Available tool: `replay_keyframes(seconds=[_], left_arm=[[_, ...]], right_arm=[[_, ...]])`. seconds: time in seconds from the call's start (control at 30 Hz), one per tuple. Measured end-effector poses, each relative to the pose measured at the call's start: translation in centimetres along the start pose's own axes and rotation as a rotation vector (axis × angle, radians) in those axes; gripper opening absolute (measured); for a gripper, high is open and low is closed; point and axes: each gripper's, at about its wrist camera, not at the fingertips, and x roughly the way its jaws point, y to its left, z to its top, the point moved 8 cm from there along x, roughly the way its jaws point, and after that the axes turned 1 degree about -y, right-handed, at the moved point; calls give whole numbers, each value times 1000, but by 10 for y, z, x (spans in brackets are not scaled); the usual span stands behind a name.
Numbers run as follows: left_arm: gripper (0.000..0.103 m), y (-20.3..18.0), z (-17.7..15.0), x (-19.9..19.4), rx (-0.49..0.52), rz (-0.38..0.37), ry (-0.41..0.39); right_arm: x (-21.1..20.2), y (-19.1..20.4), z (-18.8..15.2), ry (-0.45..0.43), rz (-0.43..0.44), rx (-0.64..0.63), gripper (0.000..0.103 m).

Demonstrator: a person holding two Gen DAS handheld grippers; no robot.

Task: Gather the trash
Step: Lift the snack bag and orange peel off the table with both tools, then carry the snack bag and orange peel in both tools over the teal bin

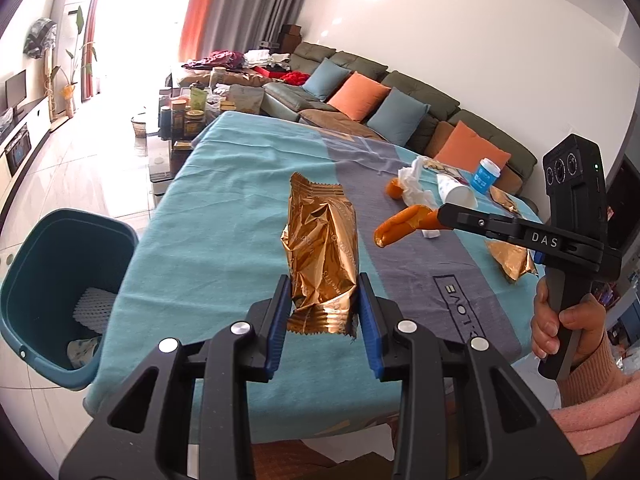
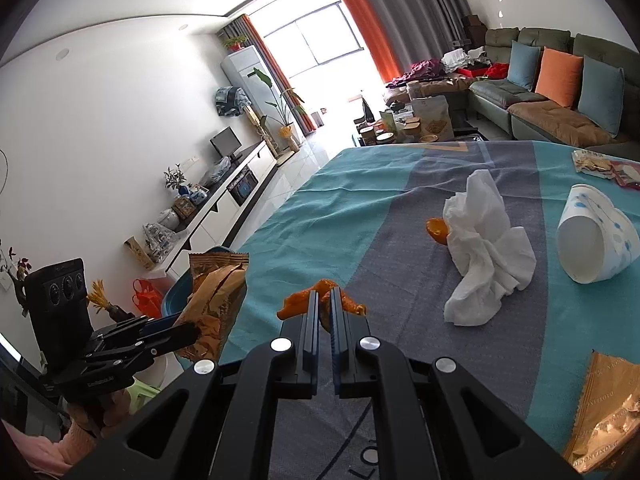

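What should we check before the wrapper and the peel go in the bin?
1. Left tongs clamp the gold wrapper: ok.
2. Right tongs shut on the orange peel: ok.
3. Both pieces lifted off the cloth: ok.
4. Bin open, with room inside: ok.
5. Either piece already over the bin: not ok.
6. Table cleared of tissue, cup and other rubbish: not ok.

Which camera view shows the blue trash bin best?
The left wrist view: the blue trash bin stands beside the table with its open top and some white trash inside visible. In the right wrist view only a small part of its rim shows, behind the gold wrapper held by the left gripper.
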Motion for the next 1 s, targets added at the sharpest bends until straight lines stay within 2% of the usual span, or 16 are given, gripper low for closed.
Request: replay_keyframes(seconds=[1.0], left_arm=[[33,51,4,-43,-75,110,-59]], right_arm=[[43,48,7,43,101,-55,4]])
